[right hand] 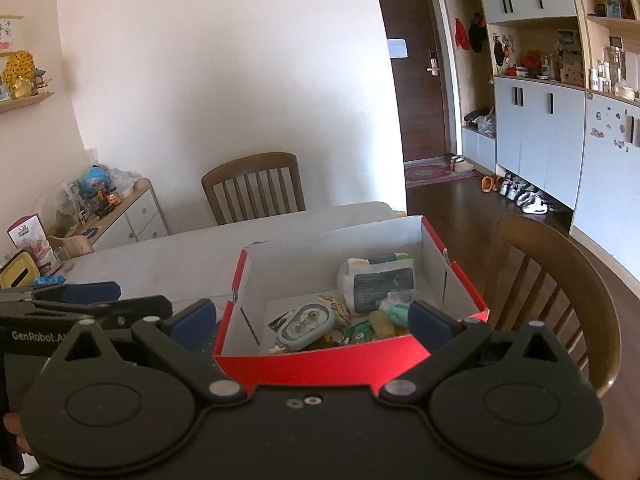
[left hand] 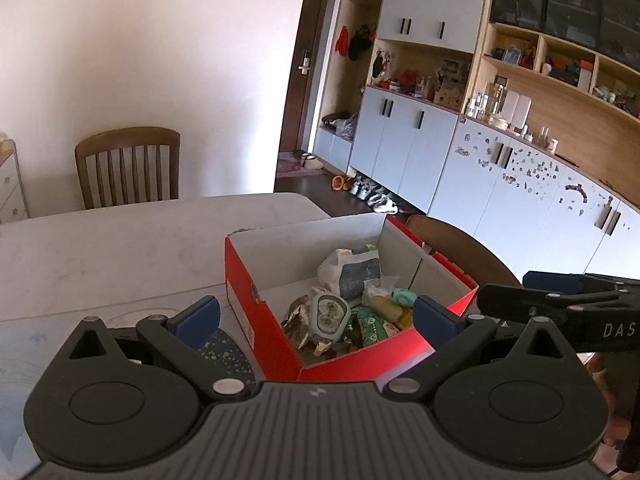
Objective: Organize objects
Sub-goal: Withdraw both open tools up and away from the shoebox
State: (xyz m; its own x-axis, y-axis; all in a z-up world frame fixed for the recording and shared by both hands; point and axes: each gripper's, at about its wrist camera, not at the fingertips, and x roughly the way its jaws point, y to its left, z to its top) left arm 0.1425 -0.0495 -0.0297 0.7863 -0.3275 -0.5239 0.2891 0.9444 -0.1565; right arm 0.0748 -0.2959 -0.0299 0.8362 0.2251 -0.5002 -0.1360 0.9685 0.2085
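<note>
Home dining area: wooden chair (right hand: 254, 184), shoes (right hand: 520, 196) by entry door (right hand: 416, 68).

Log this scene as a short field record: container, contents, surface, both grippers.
container: red box, lid off, white inside
contents: grey-green oval gadget, white packet with dark label, mint item, other small packets
surface: pale table
left gripper: open, empty, over the box's near corner
right gripper: open, empty, above the box's near wall

Soft daylight, pale wall (left hand: 160, 60) washed out, strong fisheye bending beside it, dark vignette corners, focus fairly sharp.
</note>
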